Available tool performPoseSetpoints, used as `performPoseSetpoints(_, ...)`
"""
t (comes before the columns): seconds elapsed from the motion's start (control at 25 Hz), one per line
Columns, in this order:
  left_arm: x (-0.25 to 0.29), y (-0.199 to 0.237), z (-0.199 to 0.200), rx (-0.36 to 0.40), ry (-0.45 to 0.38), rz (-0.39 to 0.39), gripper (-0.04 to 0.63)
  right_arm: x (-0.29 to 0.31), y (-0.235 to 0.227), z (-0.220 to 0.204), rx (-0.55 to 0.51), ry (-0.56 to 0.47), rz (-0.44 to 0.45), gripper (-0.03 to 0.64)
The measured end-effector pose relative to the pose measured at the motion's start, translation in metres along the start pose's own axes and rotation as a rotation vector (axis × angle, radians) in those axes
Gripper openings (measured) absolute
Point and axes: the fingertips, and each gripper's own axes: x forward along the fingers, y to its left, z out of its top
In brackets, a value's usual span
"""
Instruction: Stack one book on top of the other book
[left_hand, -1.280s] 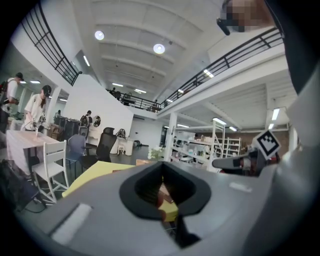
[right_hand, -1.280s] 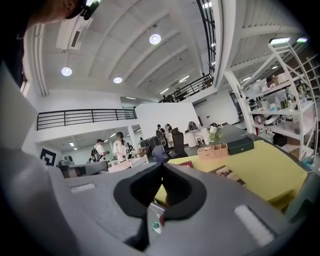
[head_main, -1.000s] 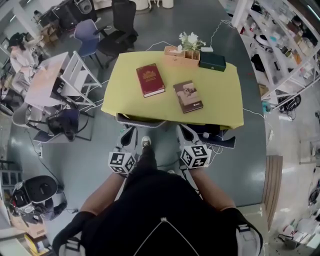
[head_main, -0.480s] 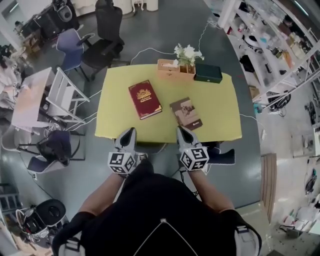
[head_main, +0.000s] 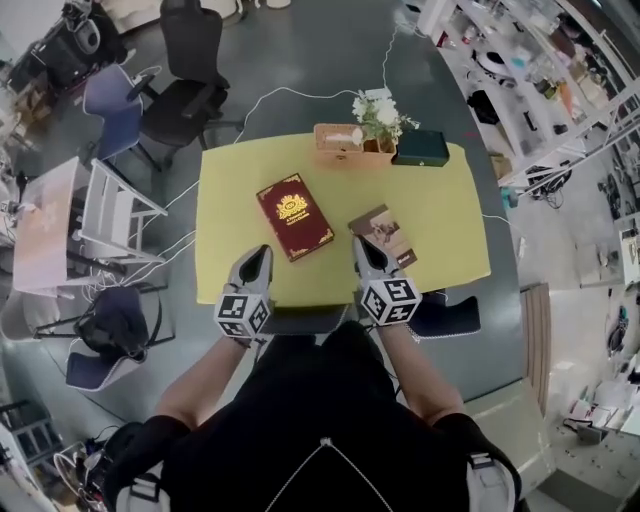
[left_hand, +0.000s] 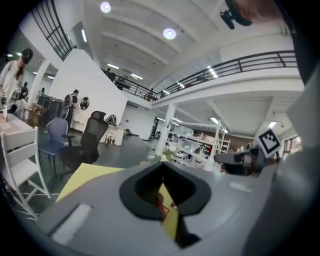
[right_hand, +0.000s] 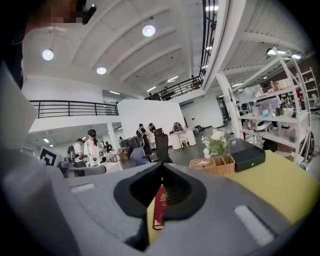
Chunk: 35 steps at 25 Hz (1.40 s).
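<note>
Two books lie flat and apart on the yellow table (head_main: 440, 215), neither resting on the other, so the stacking has not begun. The red book (head_main: 294, 215) sits towards the person's left of the middle, turned at an angle. The brown book (head_main: 384, 236) lies to its right and a little nearer the front edge, also askew. With bare cloth between them, either one could be lifted without disturbing the other.

At the far edge a basket (head_main: 340, 143), some white flowers (head_main: 380, 112) and a dark box (head_main: 420, 148) are lined up, out of the way of the work, I'd say.

The person stands at the near edge with a gripper in each hand, both held out almost level over the table's front. The left gripper (head_main: 258, 256) points at the cloth just short of the red book, and its fingers are pressed together with nothing between them. The right gripper (head_main: 362, 248) is closed and empty too; its tip shows over the near left corner of the brown book, though I can't tell whether it touches.

Each hand lines up with its own book, which reads to me as an approach rather than a grasp. The red book looks the broader and thicker, so it seems the natural base. The fingers would have to part before anything could be picked up.
</note>
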Motion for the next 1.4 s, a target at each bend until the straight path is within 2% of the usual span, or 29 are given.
performPoseSetpoints(0.2,0.024,0.014,-0.014,-0.047,0.047,0.019,0.008,0.034,-0.014,-0.02,0.0,0.083,0.009,0.003)
performPoseSetpoints(0.4,0.043,0.027,-0.025,-0.07,0.088,0.072,0.008,0.075,-0.034,-0.041,0.014,0.179,0.03,0.003)
performPoseSetpoints(0.56,0.063,0.039,-0.045,-0.097,0.141,0.096,0.068,0.113,-0.05,-0.067,0.036,0.26,0.066,0.005)
performPoseSetpoints(0.6,0.068,0.042,-0.054,-0.119,0.164,0.102,0.098,0.122,-0.053,-0.076,0.045,0.28,0.08,0.013)
performPoseSetpoints(0.64,0.074,0.046,-0.065,-0.148,0.193,0.108,0.131,0.131,-0.056,-0.086,0.052,0.304,0.094,0.134)
performPoseSetpoints(0.68,0.08,0.051,-0.076,-0.179,0.225,0.116,0.166,0.141,-0.06,-0.096,0.054,0.33,0.106,0.179)
performPoseSetpoints(0.8,0.099,0.068,-0.116,-0.266,0.312,0.147,0.23,0.17,-0.074,-0.131,0.057,0.414,0.128,0.233)
performPoseSetpoints(1.04,0.121,0.104,-0.201,-0.4,0.457,0.244,0.268,0.209,-0.097,-0.214,0.076,0.592,0.147,0.253)
performPoseSetpoints(1.2,0.139,0.116,-0.256,-0.424,0.548,0.279,0.276,0.226,-0.106,-0.257,0.075,0.672,0.163,0.253)
performPoseSetpoints(1.4,0.156,0.121,-0.284,-0.448,0.581,0.289,0.282,0.236,-0.106,-0.286,0.1,0.719,0.194,0.253)
